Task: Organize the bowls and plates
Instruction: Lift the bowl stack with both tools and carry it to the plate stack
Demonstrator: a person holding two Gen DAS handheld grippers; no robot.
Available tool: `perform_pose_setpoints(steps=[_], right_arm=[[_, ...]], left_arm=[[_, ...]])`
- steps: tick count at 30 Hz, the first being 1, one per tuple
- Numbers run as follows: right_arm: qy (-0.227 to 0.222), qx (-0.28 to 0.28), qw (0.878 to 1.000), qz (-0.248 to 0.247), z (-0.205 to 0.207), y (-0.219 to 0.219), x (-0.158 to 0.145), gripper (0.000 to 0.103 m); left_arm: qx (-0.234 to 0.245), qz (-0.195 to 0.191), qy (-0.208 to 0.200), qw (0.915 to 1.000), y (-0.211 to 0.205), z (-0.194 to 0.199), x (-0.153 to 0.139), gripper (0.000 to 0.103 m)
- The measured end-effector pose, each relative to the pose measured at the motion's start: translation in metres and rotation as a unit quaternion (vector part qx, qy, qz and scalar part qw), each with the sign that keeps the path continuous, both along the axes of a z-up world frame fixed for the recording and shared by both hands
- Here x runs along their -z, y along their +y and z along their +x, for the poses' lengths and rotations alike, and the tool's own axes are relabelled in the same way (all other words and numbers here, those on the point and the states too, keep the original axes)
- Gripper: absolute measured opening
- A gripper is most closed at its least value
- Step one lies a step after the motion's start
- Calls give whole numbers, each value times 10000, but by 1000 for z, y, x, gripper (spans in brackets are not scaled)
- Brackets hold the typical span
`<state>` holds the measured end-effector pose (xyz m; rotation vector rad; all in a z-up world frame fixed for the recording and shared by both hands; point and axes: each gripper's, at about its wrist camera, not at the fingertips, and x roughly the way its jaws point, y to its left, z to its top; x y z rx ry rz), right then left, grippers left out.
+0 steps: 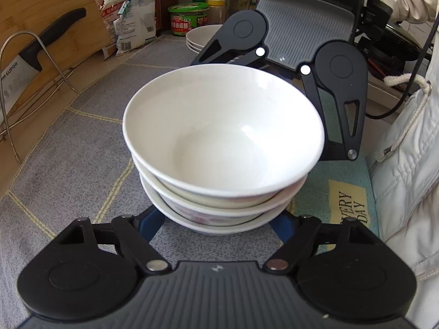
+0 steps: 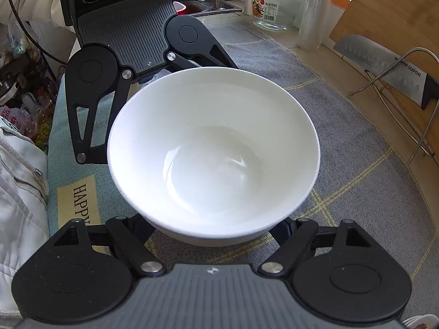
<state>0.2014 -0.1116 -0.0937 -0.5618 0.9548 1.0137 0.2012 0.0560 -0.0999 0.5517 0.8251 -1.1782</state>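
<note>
Nearest the lens at the bottom of the left wrist view is the left gripper (image 1: 216,226). Its two blue fingers (image 1: 151,226) reach forward and vanish under the lowest bowl, one on each flank. Whether the pads actually press the porcelain cannot be told from here. At the far left of that frame a knife (image 1: 41,54) leans in a wire rack against a cutting board (image 1: 55,5), well apart from the work. The stack of bowls (image 1: 222,137), three nested and white, stands mid-frame on the grey mat (image 1: 68,164). A low pile of plates (image 1: 197,38) sits behind it toward the upper middle. To the upper right the right gripper (image 1: 285,65) comes at the stack from the opposite side. In its own view its fingers (image 2: 142,229) also disappear beneath the rim, so its hold cannot be told either. The step looks like a two-sided lift of the whole stack, probably toward the plates. To do it well, both sets of pads should seat on the bottom bowl's wall below its rim, not on an upper bowl that could slide free. The two hands should then rise together and stay level so the nest does not tip. The teal towel (image 1: 351,205) at the right edge offers a softer, less even footing than the mat.
</note>
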Motion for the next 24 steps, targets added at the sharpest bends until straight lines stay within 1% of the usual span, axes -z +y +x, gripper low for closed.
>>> perform_pose_setpoints(steps=[6,16,21,24], right_arm=[[-9,-2,10000,-7,-4,-1,-1,87],[-18,37,10000,-91,-5,2,-2,87],[72,78,9999,-32,-6,-2,-6,87],[44,63,10000,-48,-8,-3,-11,87]], left_arm=[[77,-7,6,10000,-1,1,1,82],[51,24,-69,10000,-2,-3,0,82],[46,-1,-56,10000,-2,-7,-5,81],[43,18,-93,9999,-5,-10,-11,81]])
